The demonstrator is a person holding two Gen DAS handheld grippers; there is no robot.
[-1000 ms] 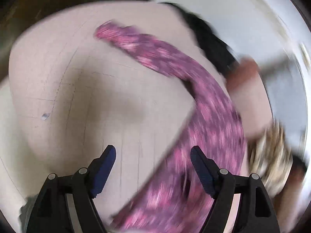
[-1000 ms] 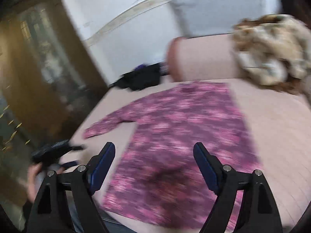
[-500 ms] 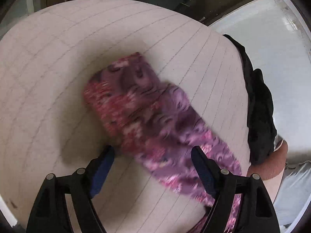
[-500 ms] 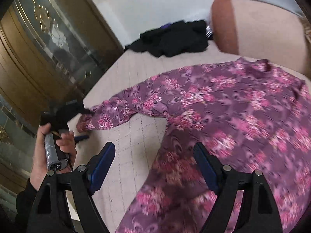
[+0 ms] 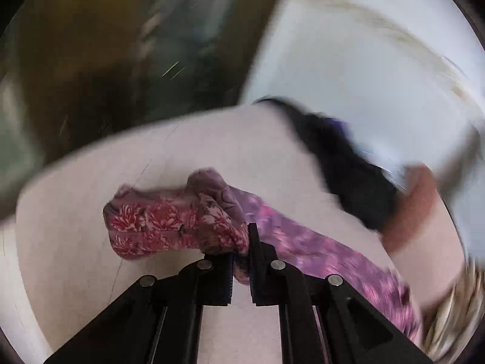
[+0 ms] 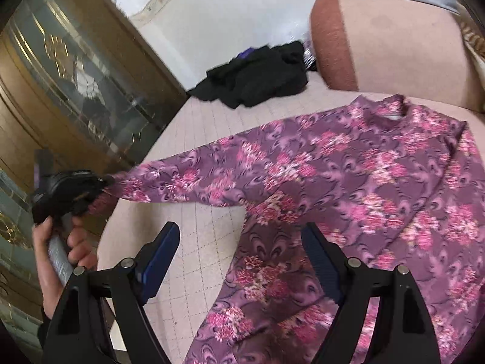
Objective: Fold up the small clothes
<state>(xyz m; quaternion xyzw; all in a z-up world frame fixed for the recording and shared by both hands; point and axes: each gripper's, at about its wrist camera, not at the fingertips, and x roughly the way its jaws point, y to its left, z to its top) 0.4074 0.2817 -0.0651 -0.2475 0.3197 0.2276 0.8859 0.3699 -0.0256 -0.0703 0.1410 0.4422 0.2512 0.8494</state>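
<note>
A purple long-sleeved top with pink flowers (image 6: 363, 188) lies spread on the pink bed (image 6: 206, 121). Its left sleeve (image 6: 188, 182) stretches out toward the bed's left edge. My left gripper (image 5: 241, 242) is shut on the sleeve's cuff end (image 5: 182, 221), which bunches and folds over to the left of the jaws; it also shows in the right wrist view (image 6: 100, 185) held by a hand. My right gripper (image 6: 239, 248) is open and empty, hovering above the bed near the armpit of the top.
A heap of black clothes (image 6: 257, 79) lies at the far edge of the bed by the white wall. A pink bolster (image 6: 394, 45) lies behind the top's collar. A brown glass-fronted cabinet (image 6: 60, 85) stands to the left. A beige patterned cloth (image 5: 454, 318) lies at the right.
My left gripper has closed on the sleeve cuff and lifted it. My right gripper has stayed open, moving closer over the top's armpit area.
</note>
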